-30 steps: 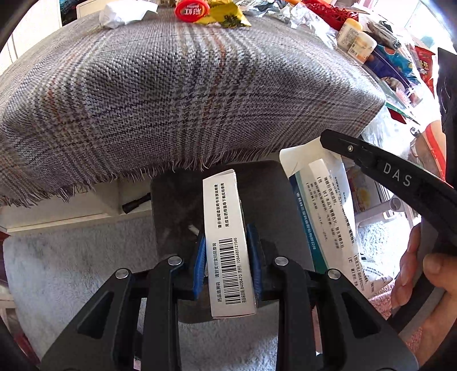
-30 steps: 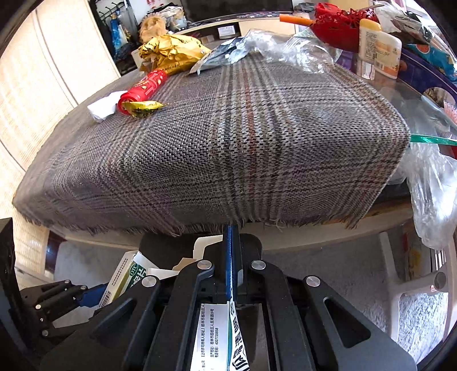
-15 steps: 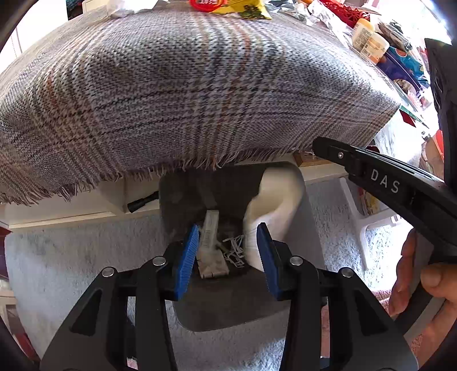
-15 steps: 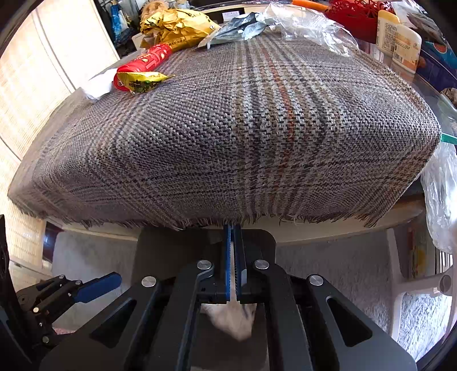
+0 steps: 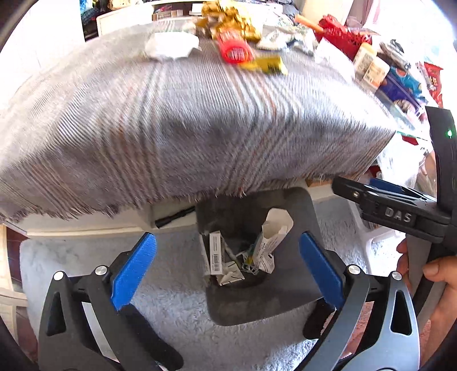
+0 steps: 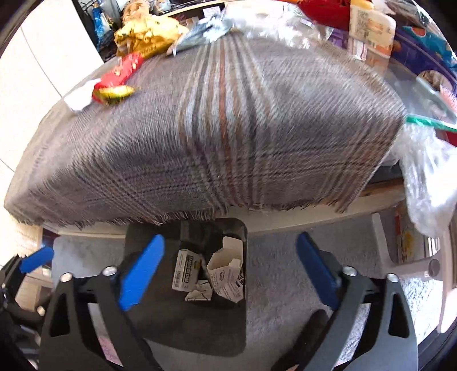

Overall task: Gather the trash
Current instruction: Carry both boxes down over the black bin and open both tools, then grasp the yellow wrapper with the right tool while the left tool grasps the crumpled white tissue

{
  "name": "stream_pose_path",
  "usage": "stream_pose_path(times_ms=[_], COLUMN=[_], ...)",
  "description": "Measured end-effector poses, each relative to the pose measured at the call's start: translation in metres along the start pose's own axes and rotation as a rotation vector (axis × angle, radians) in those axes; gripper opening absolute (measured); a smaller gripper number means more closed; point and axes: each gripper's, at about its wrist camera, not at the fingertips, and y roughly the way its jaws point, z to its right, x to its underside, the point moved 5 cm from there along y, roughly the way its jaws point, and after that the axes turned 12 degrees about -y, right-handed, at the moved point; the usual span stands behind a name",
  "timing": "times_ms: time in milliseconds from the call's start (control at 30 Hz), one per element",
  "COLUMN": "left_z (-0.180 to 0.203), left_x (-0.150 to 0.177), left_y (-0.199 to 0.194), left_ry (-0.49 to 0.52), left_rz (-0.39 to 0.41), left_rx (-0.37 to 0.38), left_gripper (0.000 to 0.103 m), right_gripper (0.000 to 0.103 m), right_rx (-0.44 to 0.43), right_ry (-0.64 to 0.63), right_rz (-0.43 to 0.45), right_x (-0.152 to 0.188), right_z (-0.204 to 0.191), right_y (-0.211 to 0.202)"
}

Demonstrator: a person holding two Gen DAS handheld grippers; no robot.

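A dark grey bin [image 5: 297, 302] stands on the floor below the table edge; it also shows in the right wrist view [image 6: 217, 336]. Inside lie white medicine boxes [image 5: 215, 255] [image 6: 185, 269] and an opened carton [image 5: 271, 242] [image 6: 228, 274]. My left gripper [image 5: 227, 266] is open and empty above the bin. My right gripper [image 6: 228, 269] is open and empty above the bin too. On the plaid cloth [image 5: 200, 122] lie a red wrapper [image 5: 235, 51] [image 6: 121, 72], a yellow wrapper [image 5: 265, 65] [image 6: 114, 92], a white tissue [image 5: 171, 45] [image 6: 78, 98] and crumpled gold foil [image 6: 145, 35].
The cloth-covered table [image 6: 228, 137] fills the upper view, with bottles [image 6: 371, 25], red netting [image 5: 340, 34] and packets at its far right. A clear plastic bag [image 6: 425, 177] hangs off the right corner. A pale fluffy rug [image 5: 171, 308] covers the floor. The right gripper [image 5: 397, 214] shows in the left view.
Both grippers have opened wide. The box from the left gripper and the carton from the right gripper have dropped into the bin. Both views have risen and tilted toward the table.
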Motion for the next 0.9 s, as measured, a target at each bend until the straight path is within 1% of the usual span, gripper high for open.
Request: stream_pose_path(times_ms=[67,200,300,367,433,533,633,700,733,767,800,867,900], left_z=[-0.002,-0.011,-0.024,-0.031,-0.035,-0.035,-0.036,-0.038,-0.038,-0.039,-0.038,-0.036,-0.034], left_x=[-0.010,-0.038,-0.065,-0.086,-0.105,-0.132,-0.156,-0.169,-0.176,-0.180,-0.185,-0.192,-0.195], left_y=[-0.015,-0.045,-0.060,-0.065,-0.066,-0.060,-0.049,-0.040,-0.032,-0.026,-0.018,-0.004,0.002], left_ry=[-0.002,-0.012,-0.037,-0.060,-0.064,-0.053,-0.066,-0.075,-0.083,-0.088,-0.089,-0.084,-0.080], left_rz=[0.019,0.079,0.120,0.133,0.139,0.143,0.139,0.136,0.130,0.122,0.107,0.073,0.060], left_rx=[-0.004,-0.017,-0.038,-0.044,-0.049,-0.062,-0.078,-0.080,-0.079,-0.080,-0.080,-0.074,-0.072], left_gripper=[0.095,0.095,0.095,0.095,0.095,0.095,0.095,0.095,0.094,0.092,0.086,0.078,0.077], right_gripper=[0.097,0.098,0.099,0.099,0.099,0.099,0.098,0.090,0.081,0.077,0.076,0.074,0.074], right_rx=[-0.005,-0.032,-0.074,-0.057,-0.043,-0.025,-0.038,-0.067,-0.089,-0.105,-0.115,-0.124,-0.123], right_ry=[-0.018,-0.076,-0.143,-0.210,-0.270,-0.324,-0.362,-0.353,-0.348,-0.347,-0.349,-0.357,-0.359], right_rz=[0.016,0.085,0.124,0.135,0.147,0.148,0.145,0.142,0.134,0.127,0.126,0.123,0.120], right_x=[-0.009,-0.039,-0.063,-0.079,-0.091,-0.106,-0.117,-0.121,-0.124,-0.126,-0.129,-0.134,-0.135], right_z=[-0.001,-0.013,-0.026,-0.035,-0.043,-0.048,-0.056,-0.060,-0.063,-0.066,-0.069,-0.075,-0.077], right_y=[-0.016,-0.056,-0.074,-0.077,-0.075,-0.065,-0.048,-0.038,-0.032,-0.027,-0.023,-0.015,-0.011])
